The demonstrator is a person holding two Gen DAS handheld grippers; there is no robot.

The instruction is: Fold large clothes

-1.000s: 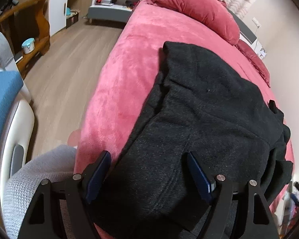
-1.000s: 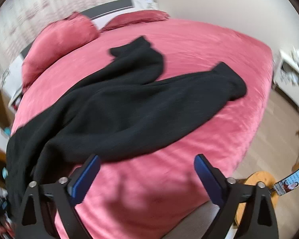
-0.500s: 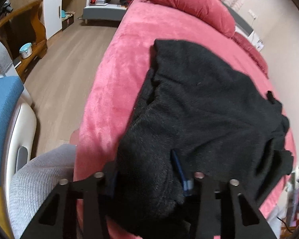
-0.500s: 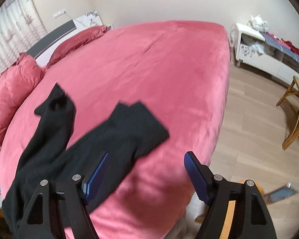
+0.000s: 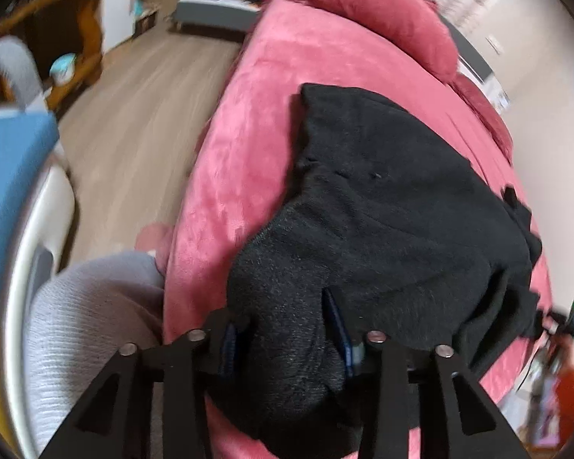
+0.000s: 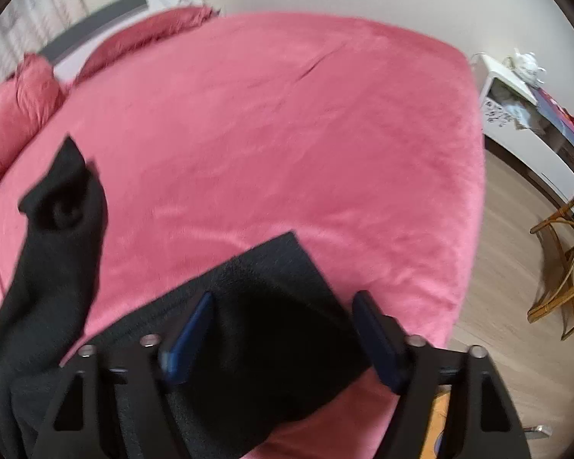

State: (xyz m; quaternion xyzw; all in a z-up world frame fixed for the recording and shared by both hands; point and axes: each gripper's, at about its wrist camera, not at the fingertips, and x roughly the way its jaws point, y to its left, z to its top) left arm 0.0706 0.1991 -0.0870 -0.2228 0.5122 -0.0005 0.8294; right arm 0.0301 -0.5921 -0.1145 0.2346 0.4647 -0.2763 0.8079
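A large black garment lies spread across the pink bed. My left gripper is at the garment's near edge by the bed's left side. A thick bunch of black fabric is clamped between its blue pads, though the jaws are easing open a little. In the right wrist view, a flat black end of the garment lies between the pads of my right gripper. Those jaws are closing, and the fabric still lies flat and unpinched. Another black end rests farther left on the bed.
Pink pillows sit at the head of the bed. A person's grey-clad leg and a blue and white chair are at the left over wooden floor. A white cabinet and a rattan chair stand right of the bed.
My left gripper closed on the garment's near edge and bunched it up. My right gripper swept along the bed to a black end of the garment, and its jaws narrowed around it.
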